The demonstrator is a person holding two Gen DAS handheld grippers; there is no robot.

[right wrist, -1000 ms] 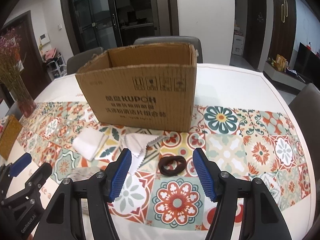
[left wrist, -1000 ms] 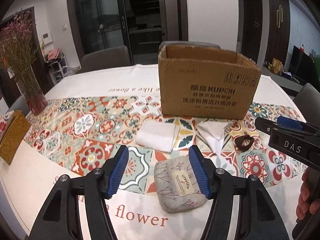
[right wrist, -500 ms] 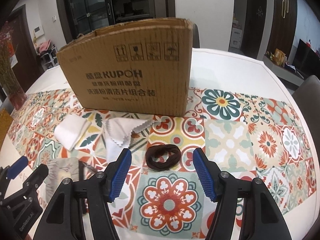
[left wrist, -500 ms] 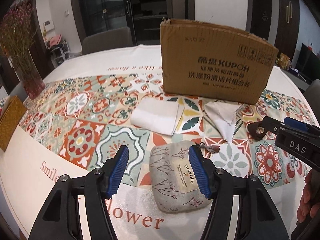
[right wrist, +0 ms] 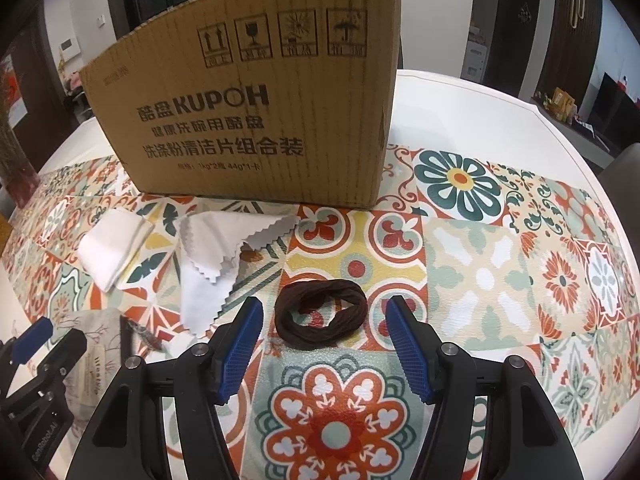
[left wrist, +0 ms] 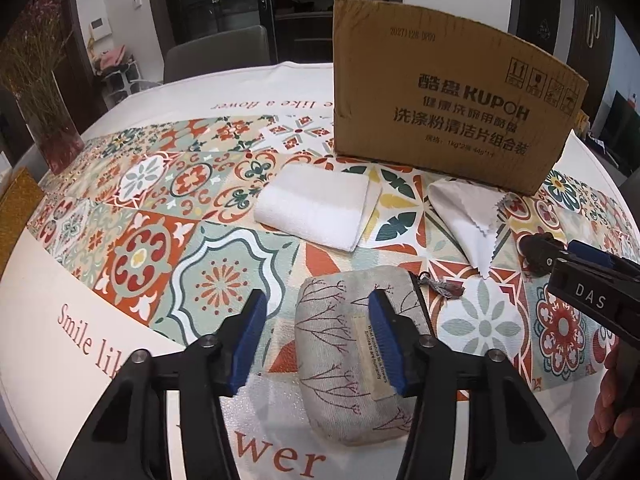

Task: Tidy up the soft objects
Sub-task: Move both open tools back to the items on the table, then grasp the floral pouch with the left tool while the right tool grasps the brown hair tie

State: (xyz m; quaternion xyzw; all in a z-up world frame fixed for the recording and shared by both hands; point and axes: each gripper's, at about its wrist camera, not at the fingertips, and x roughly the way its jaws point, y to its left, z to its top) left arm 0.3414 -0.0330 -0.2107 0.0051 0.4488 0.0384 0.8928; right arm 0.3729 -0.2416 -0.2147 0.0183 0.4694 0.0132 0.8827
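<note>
The left gripper (left wrist: pixel 316 340) is hovering low over the grey fabric pouch (left wrist: pixel 352 354), its blue pads spread apart, the right-hand pad overlapping the pouch's upper right side while the other pad is sitting clear of it over the patterned tablecloth (left wrist: pixel 140 256). The pouch is lying flat near the table's front edge, its long axis running roughly away from the person and leaning a little left at the far end; a small tassel (left wrist: pixel 446 288) is trailing off to the right from that end.

The right gripper (right wrist: pixel 322 342) is sitting with its jaws wide apart on either side of the dark brown hair tie (right wrist: pixel 320 314), touching neither side as far as I can tell. The tie is lying flat as a squashed loop, its long axis running left to right.

Beyond both, the cardboard box (right wrist: pixel 256 120) is standing upright, with a folded white towel (left wrist: pixel 316 210) and a zigzag-edged white cloth (left wrist: pixel 466 210) lying just in front of it.

Only the left wrist view is showing a vase of dried flowers (left wrist: pixel 44 100) at the far left, and the person's fingers (left wrist: pixel 612 404) on the right gripper's handle. Only the right wrist view is showing the whole hair tie loop.
</note>
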